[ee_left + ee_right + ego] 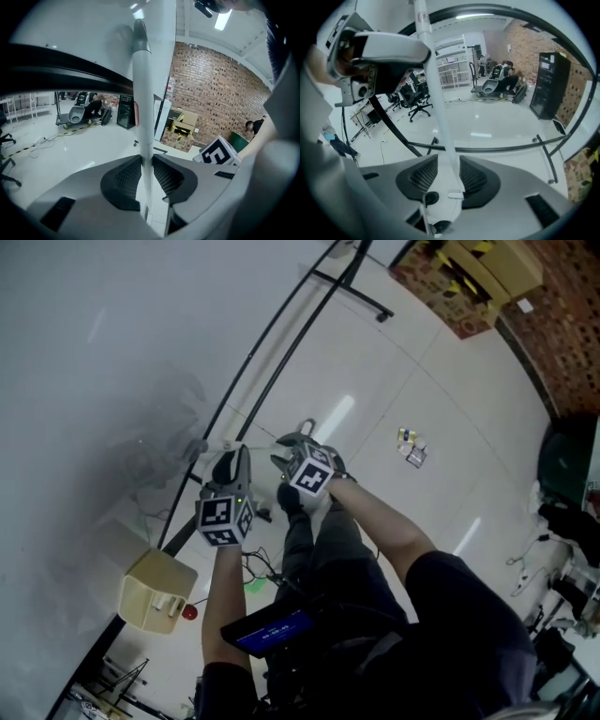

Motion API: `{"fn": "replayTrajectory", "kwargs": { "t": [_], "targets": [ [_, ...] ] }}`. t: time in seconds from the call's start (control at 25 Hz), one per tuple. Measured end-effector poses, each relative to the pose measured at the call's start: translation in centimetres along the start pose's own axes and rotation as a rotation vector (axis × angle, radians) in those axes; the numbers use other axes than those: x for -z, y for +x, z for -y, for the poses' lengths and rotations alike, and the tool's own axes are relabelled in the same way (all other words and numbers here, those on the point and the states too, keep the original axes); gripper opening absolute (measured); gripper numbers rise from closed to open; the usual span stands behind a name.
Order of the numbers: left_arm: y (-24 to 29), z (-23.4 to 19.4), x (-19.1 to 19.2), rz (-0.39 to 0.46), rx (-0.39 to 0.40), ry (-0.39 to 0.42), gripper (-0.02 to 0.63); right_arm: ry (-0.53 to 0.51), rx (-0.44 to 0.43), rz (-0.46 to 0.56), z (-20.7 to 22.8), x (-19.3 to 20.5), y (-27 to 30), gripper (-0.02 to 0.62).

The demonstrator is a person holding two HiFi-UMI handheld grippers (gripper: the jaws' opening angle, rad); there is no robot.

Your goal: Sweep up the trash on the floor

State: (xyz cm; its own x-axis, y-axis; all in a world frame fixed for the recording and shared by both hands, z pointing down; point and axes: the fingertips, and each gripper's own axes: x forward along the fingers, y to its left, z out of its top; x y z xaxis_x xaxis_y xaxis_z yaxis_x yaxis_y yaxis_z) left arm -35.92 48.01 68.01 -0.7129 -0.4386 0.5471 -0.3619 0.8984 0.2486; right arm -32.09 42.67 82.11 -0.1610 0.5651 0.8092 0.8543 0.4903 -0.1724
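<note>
In the left gripper view, my left gripper [146, 161] is shut on a white handle pole [142, 93], with both ribbed pads pressed against it. A white handle pole [436, 103] also runs up between my right gripper's [449, 164] jaws in the right gripper view; there is a gap at the left pad, so this gripper is open around it. In the head view both grippers sit close together in front of my body, left [232, 457] and right [298, 439], beside a white wall panel. The trash [411, 446], a few small scraps, lies on the glossy floor to the right.
A beige bin [155, 592] stands by the wall at lower left. A black metal frame rail [272, 381] runs diagonally along the wall's foot. Cardboard boxes [478, 268] sit on a brown mat at the top right. Dark equipment and cables [562, 521] crowd the right edge.
</note>
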Motion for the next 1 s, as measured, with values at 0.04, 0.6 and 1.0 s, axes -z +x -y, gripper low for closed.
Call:
{"fn": "replayTrajectory", "kwargs": {
  "t": [0.04,0.6,1.0],
  "targets": [
    [-0.1,-0.1,0.0,-0.003,-0.004,0.002,0.066,0.022,-0.006,-0.008,-0.1,1.2,-0.7,0.173],
    [-0.6,1.2,-0.5,-0.018,-0.047,0.028,0.092,0.286,-0.04,-0.091,-1.8,12.7,-8.1,0.172],
    [-2.1,1.5,-0.2,0.001,-0.094,-0.014,0.13,0.171,-0.037,0.075,-2.4,3.1,-7.7,0.17]
  ]
}}
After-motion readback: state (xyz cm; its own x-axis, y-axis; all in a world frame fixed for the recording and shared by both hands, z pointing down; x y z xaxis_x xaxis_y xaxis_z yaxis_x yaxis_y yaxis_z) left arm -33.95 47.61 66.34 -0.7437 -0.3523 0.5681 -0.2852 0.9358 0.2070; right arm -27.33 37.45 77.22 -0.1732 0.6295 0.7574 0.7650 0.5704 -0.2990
